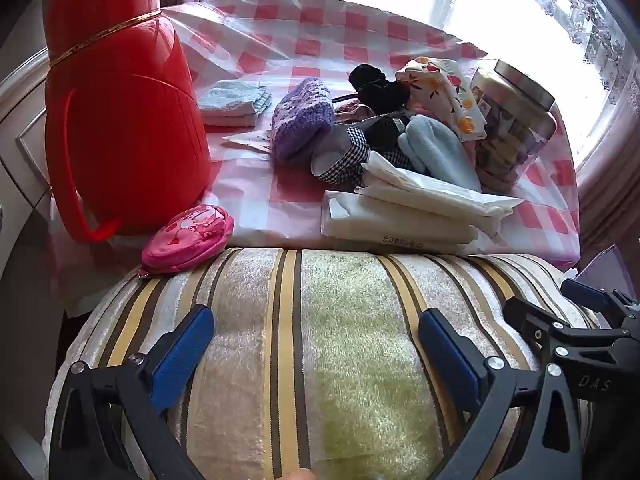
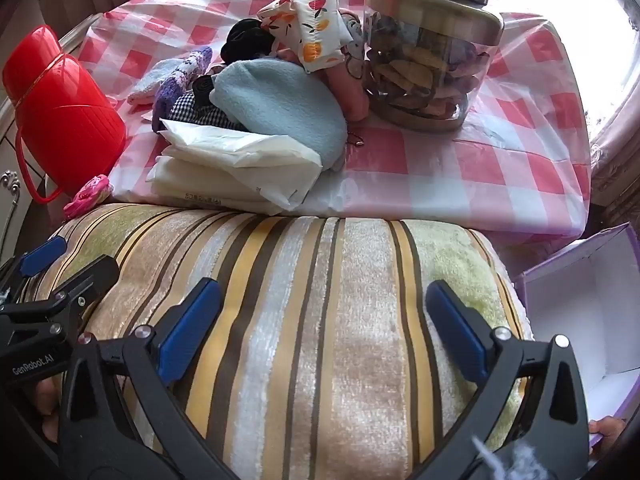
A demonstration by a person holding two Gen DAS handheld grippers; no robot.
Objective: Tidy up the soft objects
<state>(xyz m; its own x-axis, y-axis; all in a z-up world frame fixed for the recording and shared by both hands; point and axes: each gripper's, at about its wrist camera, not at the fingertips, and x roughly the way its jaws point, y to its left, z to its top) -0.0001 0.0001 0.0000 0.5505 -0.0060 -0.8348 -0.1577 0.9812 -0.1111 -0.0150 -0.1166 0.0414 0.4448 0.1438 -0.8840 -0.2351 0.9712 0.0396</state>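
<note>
A striped plush cushion [image 1: 340, 280] [image 2: 320, 264] fills the foreground of both views, against the table's near edge. My left gripper [image 1: 320, 344] is open just above it, blue pads spread wide with only plush between them. My right gripper [image 2: 324, 320] is open the same way, further right on the cushion. On the table lies a heap of soft things: a purple knit piece [image 1: 302, 120], a light blue fleece [image 2: 280, 108], black fabric [image 1: 376, 84], a floral cloth [image 2: 316, 28] and white packets [image 1: 400, 208]. A folded pale blue cloth [image 1: 232, 104] lies apart.
A red jug [image 1: 120, 112] stands at the table's left, with a pink pouch [image 1: 188, 236] at its foot. A lidded glass jar [image 2: 428, 52] stands right of the heap. The checked tablecloth [image 2: 480, 168] is bare on the right. An open purple box [image 2: 580, 304] sits lower right.
</note>
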